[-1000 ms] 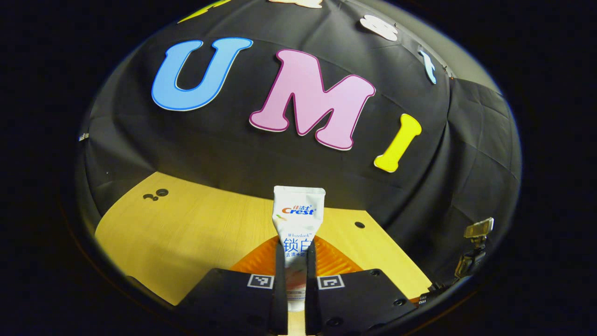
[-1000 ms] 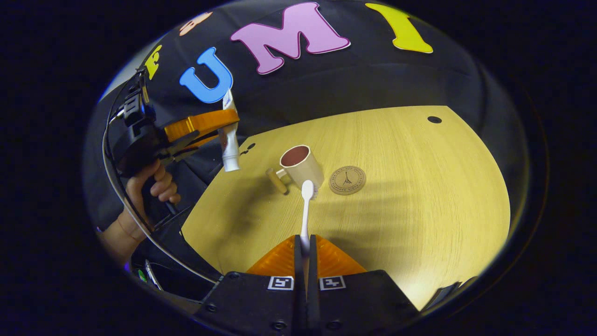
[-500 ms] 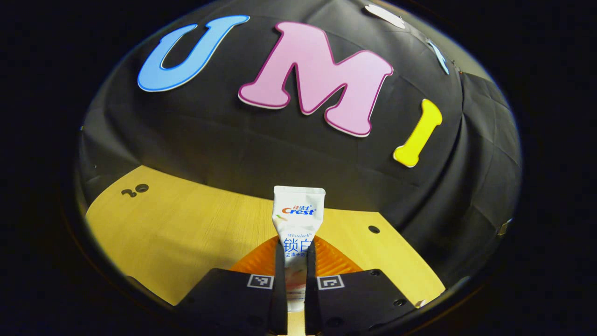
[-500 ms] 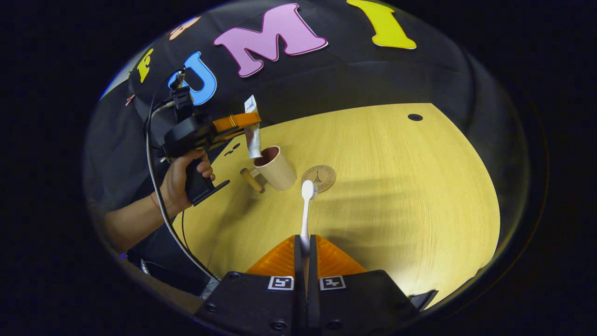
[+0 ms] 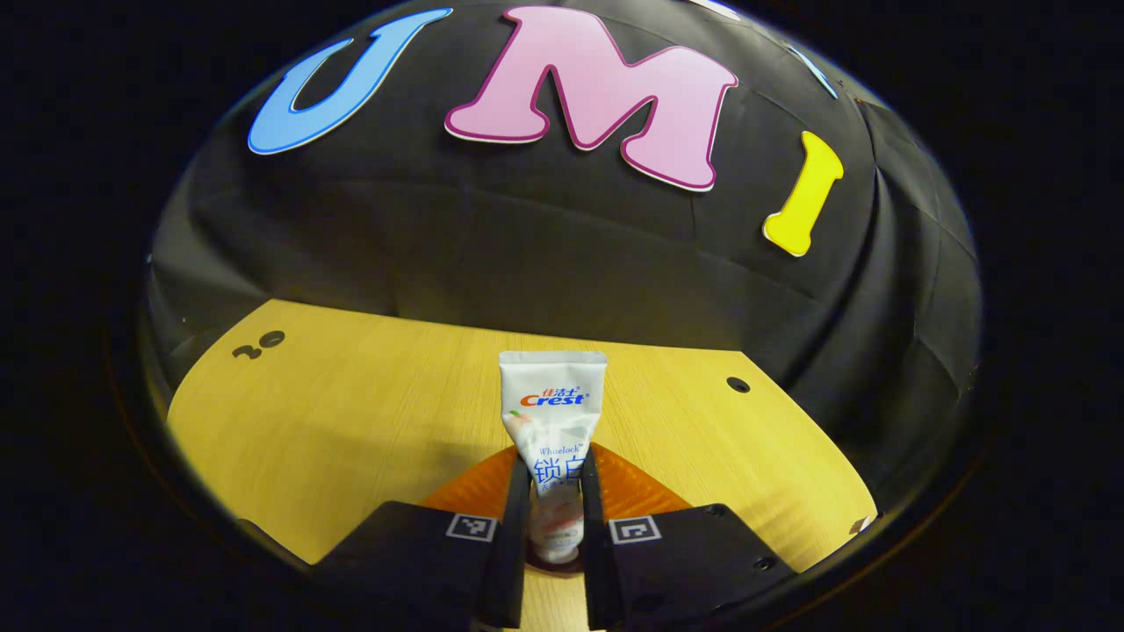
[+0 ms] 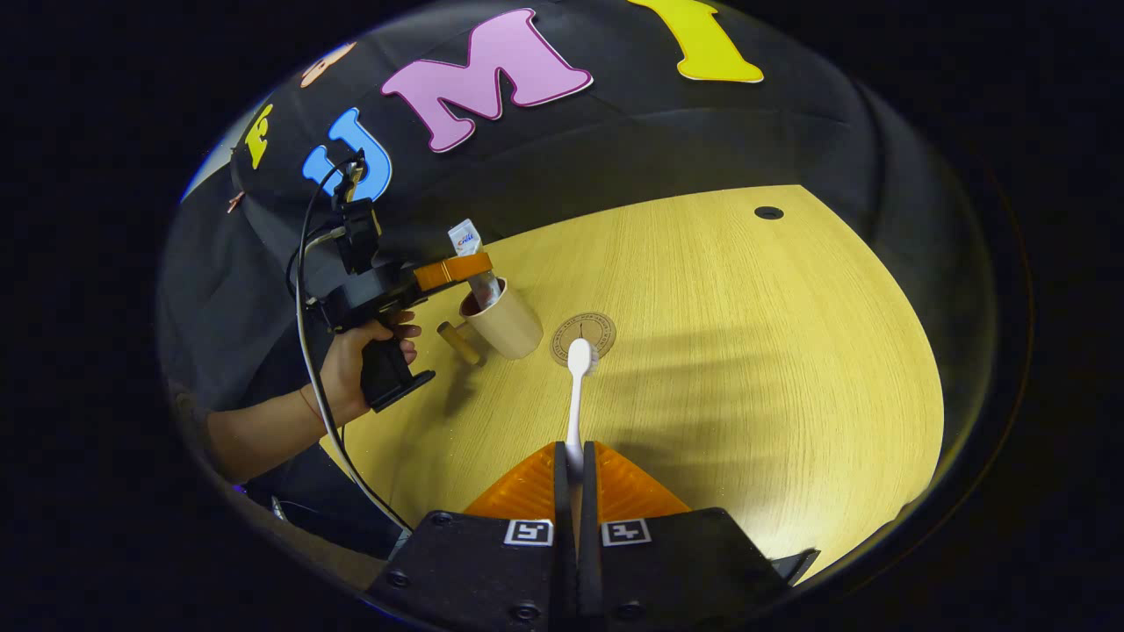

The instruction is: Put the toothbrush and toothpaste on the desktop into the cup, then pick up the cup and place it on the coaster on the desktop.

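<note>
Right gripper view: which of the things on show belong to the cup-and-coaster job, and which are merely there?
Belong to the job:
- toothbrush, held in the right gripper
- toothpaste, between the left gripper's fingers, lower end in the cup
- cup
- coaster

Merely there:
- desktop with its holes
- cable trailing from the left gripper

The left gripper (image 5: 553,527) holds the toothpaste (image 5: 553,421) upright above the desktop (image 5: 351,395).

Toothpaste tube (image 5: 553,412) at lower centre of the left gripper view, printed with a brand logo and lines of lettering, coaster (image 6: 584,333) mid-frame in the right gripper view, tower emblem ringed by lettering too small to read, square coded markers (image 6: 528,532) on the gripper bodies at bottom centre.
</note>
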Demonstrator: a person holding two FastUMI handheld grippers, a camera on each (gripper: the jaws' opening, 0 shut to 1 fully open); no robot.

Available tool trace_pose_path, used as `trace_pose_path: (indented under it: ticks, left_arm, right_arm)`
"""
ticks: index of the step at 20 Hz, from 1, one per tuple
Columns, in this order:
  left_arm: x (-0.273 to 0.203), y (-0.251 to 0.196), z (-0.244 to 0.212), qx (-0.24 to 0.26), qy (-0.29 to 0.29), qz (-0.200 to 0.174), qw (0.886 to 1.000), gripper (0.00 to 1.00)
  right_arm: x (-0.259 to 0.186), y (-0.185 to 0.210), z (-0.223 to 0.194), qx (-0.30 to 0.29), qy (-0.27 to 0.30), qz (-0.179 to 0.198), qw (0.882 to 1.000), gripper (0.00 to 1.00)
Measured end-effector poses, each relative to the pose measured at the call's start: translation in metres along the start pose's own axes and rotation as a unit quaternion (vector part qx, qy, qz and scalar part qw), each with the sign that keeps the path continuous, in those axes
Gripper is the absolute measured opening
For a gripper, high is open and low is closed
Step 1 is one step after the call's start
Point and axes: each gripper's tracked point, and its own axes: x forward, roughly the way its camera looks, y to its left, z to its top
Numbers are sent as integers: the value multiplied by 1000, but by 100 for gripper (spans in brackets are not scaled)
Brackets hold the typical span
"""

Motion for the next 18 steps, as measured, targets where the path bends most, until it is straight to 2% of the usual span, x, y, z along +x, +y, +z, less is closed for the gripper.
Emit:
trace_pose_path:
  ticks: [6, 7, 8, 9, 11, 14, 18]
  left_arm:
    - [-15, -1, -7, 8, 2, -7, 1000, 53]
    - [-20, 0, -6, 9, 3, -7, 1000, 67]
    - [-24, 3, -5, 13, 2, -4, 1000, 61]
    - [-29, 5, -3, 20, 0, -2, 1000, 69]
    - [-44, 12, 0, 36, -5, 5, 999, 76]
    - [-74, 13, -2, 38, -1, 0, 999, 78]
    - [-125, 14, -21, 50, 17, -3, 999, 83]
  right_arm:
    - [1, 15, 1, 1, -11, 0, 1000, 5]
    - [2, 19, 3, 2, -16, 3, 1000, 5]
    - [2, 23, 6, 5, -21, 6, 1000, 6]
    - [3, 29, 11, 9, -28, 12, 999, 6]
    - [5, 43, 26, 17, -47, 25, 998, 5]
    - [14, 70, 64, 27, -85, 54, 995, 5]
    - [36, 113, 122, 63, -136, 108, 983, 5]
